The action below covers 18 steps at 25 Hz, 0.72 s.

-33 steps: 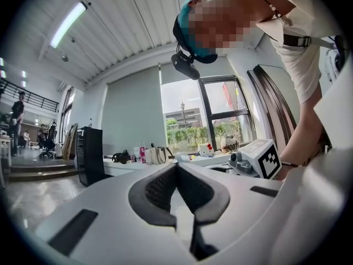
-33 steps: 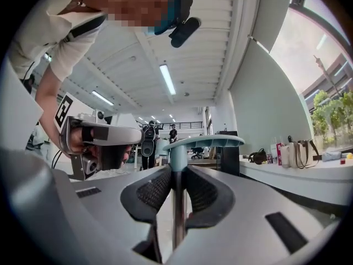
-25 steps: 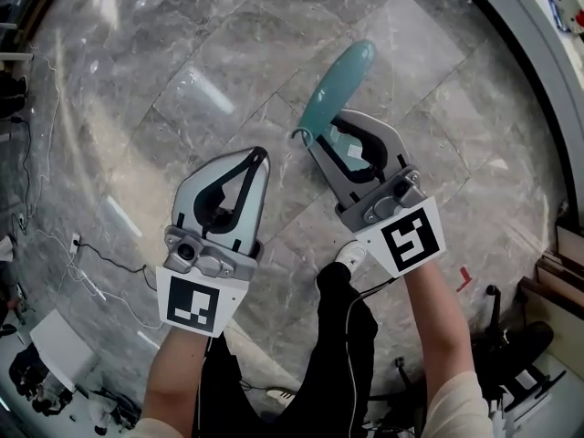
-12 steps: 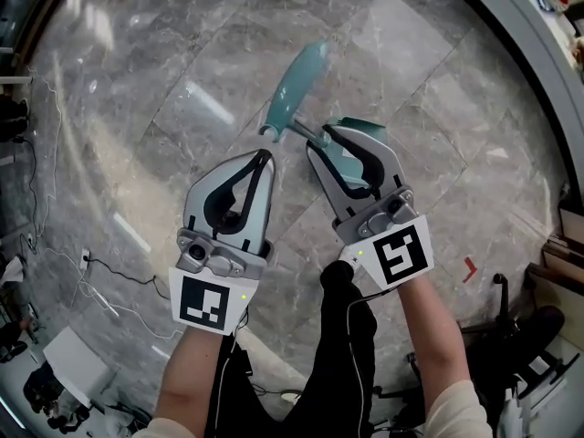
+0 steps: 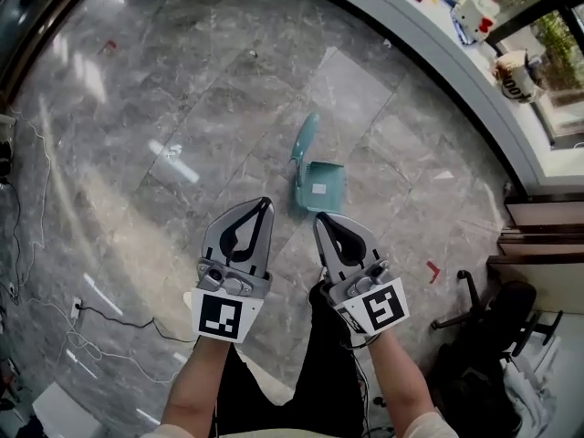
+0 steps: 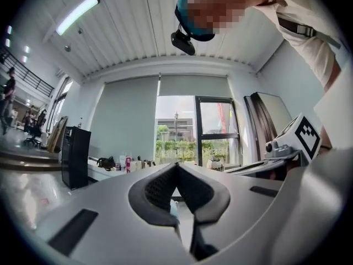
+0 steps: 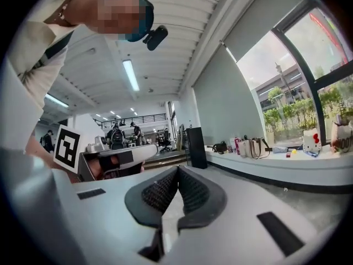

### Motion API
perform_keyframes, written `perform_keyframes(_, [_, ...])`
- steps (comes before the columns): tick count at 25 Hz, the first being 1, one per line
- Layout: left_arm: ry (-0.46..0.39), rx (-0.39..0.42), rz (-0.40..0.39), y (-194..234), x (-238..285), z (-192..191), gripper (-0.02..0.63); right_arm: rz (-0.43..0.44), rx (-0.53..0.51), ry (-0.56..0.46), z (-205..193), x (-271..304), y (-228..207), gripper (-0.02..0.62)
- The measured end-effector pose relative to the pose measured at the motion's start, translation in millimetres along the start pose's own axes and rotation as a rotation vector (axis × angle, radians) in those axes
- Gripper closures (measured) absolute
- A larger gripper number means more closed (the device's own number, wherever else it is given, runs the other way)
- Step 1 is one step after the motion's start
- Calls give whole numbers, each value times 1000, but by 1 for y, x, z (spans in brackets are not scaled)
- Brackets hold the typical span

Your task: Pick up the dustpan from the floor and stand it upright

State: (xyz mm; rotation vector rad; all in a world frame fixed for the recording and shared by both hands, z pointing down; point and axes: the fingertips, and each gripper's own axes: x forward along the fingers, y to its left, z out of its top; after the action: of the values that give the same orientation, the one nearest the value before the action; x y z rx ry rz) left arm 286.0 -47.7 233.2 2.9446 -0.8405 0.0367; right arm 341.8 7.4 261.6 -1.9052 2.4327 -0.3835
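Observation:
The teal dustpan point(image 5: 319, 187) rests on the grey marble floor in the head view, its handle point(image 5: 305, 137) pointing away from me. It looks propped up on its pan, but from this steep angle I cannot be sure. My left gripper point(image 5: 265, 204) hangs shut and empty, below and left of the dustpan. To its right, my right gripper point(image 5: 321, 218) is also shut on nothing, just short of the pan and apart from it. In the left gripper view a thin teal sliver point(image 6: 173, 209) shows behind the closed jaws. In the right gripper view the pads meet over bare floor.
A white window ledge point(image 5: 429, 35) with a mug point(image 5: 514, 76) and a small toy curves along the upper right. An office chair base point(image 5: 467, 301) stands at the right. Cables and a power plug point(image 5: 78, 309) lie at the left. A red tape mark point(image 5: 432, 270) is on the floor.
The right gripper held the dustpan a second ago; it has let go and closed. Both grippers have pulled back and up, and the dustpan now sits alone on the floor farther off.

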Motion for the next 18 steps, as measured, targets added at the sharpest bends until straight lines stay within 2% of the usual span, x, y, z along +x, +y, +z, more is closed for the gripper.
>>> perform_keyframes(3, [-21, -23, -65, 10, -42, 59, 595, -37, -17, -48, 49, -11, 51, 577])
perform_keyframes(6, [-48, -29, -145, 5, -93, 118, 595, -108, -53, -77, 99, -38, 96, 577])
perform_keyframes(7, [-38, 6, -187, -1, -109, 133, 595, -135, -65, -88, 116, -48, 109, 577])
perform_keyframes(10, [34, 276, -354, -13, -147, 167, 595, -200, -70, -132, 161, -71, 140, 577])
perform_keyframes(11, [30, 284, -369, -12, -153, 179, 595, -210, -65, -146, 174, -74, 146, 577])
perform_keyframes(12, [8, 218, -355, -11, -156, 191, 595, -215, -61, -157, 186, -76, 151, 577])
perform_keyframes(14, [-26, 33, -301, -10, -161, 212, 595, -213, -60, -170, 207, -85, 158, 577])
perform_keyframes(15, [-19, 8, -295, -13, -164, 219, 595, -211, -61, -177, 217, -92, 160, 577])
perform_keyframes(18, [1, 91, -307, -33, -163, 240, 595, -208, -70, -198, 242, -118, 152, 577])
